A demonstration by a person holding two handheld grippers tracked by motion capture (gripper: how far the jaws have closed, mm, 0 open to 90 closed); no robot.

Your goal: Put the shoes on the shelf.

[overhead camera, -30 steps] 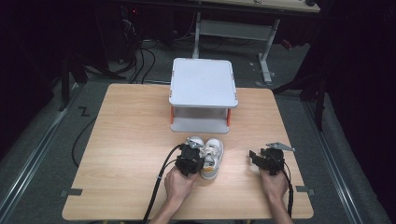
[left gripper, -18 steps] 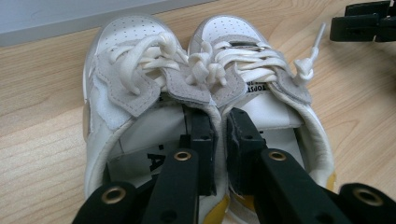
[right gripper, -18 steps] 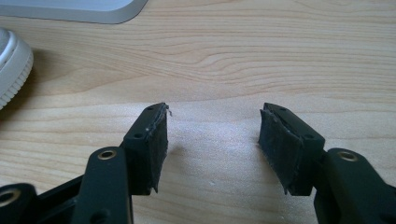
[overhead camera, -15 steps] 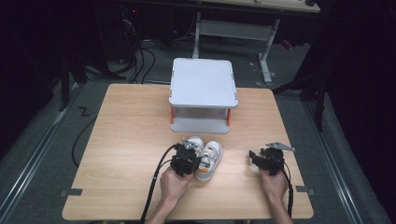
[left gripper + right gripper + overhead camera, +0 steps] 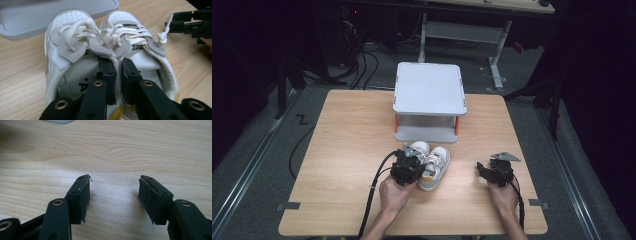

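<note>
A pair of small white sneakers (image 5: 434, 161) with grey patches and yellow heels lies side by side on the wooden table (image 5: 347, 130), toes toward the shelf. My left gripper (image 5: 412, 165) comes in from behind their heels. In the left gripper view one jaw sits inside each shoe, and the left gripper (image 5: 118, 72) is shut on the two adjoining inner collars, pinching them together under the laces (image 5: 110, 37). My right gripper (image 5: 484, 171) rests to the right of the shoes. In the right gripper view the right gripper (image 5: 113, 195) stands open over bare wood.
A white two-tier shelf (image 5: 428, 90) with orange posts stands at the table's far middle, just beyond the shoes' toes. The right gripper's black frame (image 5: 192, 22) shows at the top right of the left gripper view. Dark floor and cables surround the table.
The left hand has shifted slightly to the left at the shoes' heels. The shoes and the right gripper have kept their places.
</note>
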